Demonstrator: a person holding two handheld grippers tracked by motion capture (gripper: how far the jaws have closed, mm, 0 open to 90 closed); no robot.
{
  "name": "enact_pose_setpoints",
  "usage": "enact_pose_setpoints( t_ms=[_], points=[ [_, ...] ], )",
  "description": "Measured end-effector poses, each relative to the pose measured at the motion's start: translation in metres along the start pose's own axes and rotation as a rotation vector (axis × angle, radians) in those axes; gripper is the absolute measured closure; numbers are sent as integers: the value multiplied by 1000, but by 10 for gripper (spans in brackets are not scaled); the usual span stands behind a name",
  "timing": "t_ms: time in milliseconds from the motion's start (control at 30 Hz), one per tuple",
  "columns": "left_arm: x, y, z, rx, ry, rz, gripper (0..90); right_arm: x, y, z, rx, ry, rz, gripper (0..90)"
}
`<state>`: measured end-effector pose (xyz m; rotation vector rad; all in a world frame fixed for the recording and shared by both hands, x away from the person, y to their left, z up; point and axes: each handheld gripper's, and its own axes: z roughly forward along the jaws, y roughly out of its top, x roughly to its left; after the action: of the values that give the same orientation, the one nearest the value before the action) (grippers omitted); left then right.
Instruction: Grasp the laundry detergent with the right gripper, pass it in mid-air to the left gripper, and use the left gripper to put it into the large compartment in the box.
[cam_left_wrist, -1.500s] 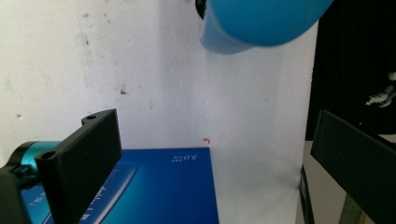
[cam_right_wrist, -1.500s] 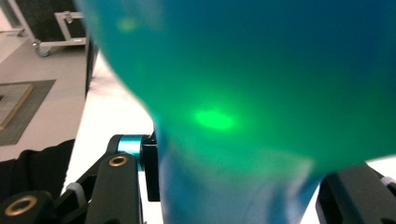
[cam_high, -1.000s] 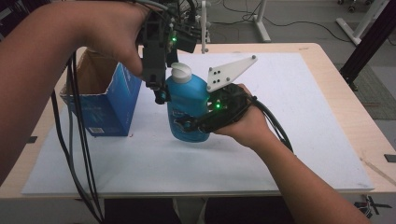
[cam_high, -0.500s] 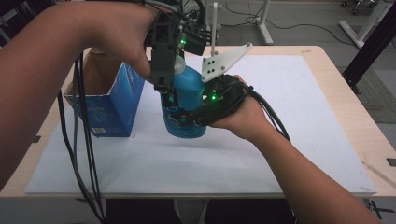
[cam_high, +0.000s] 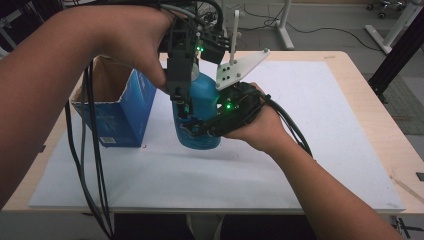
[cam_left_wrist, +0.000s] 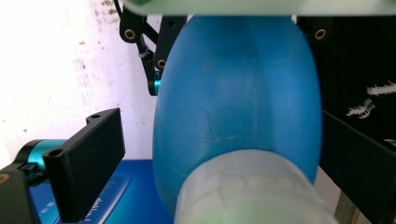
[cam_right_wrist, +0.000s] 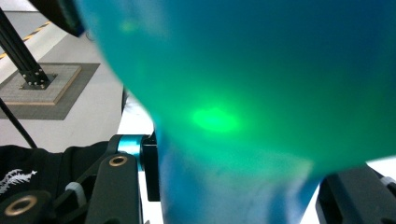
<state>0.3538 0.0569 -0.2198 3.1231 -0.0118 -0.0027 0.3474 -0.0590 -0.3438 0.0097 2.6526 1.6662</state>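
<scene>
- While the blue bottle (cam_high: 201, 112) stands on the white counter (cam_high: 310, 150), the right hand-held gripper (cam_high: 192, 131) squeezes its lower body from the side.
- From above, the left hand-held gripper (cam_high: 181, 100) comes down over the bottle's top.
- Its jaws stand wide on each side of the bottle's pale cap (cam_left_wrist: 252, 191) and have just been closing a little.
- They do not press on the cap yet.
- Just beside the left hand-held gripper stands an open blue box (cam_high: 120, 107), close to the bottle.
</scene>
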Motion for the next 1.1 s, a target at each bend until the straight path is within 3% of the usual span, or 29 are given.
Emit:
enact_pose_setpoints(
  t_ms=[67, 1100],
  points=[
    [0, 0, 0, -2, 0, 2, 101, 0, 0, 0, -2, 1, 2, 462],
    [1, 4, 2, 14, 13, 9, 246, -2, -2, 1, -7, 2, 3, 461]
  ],
)
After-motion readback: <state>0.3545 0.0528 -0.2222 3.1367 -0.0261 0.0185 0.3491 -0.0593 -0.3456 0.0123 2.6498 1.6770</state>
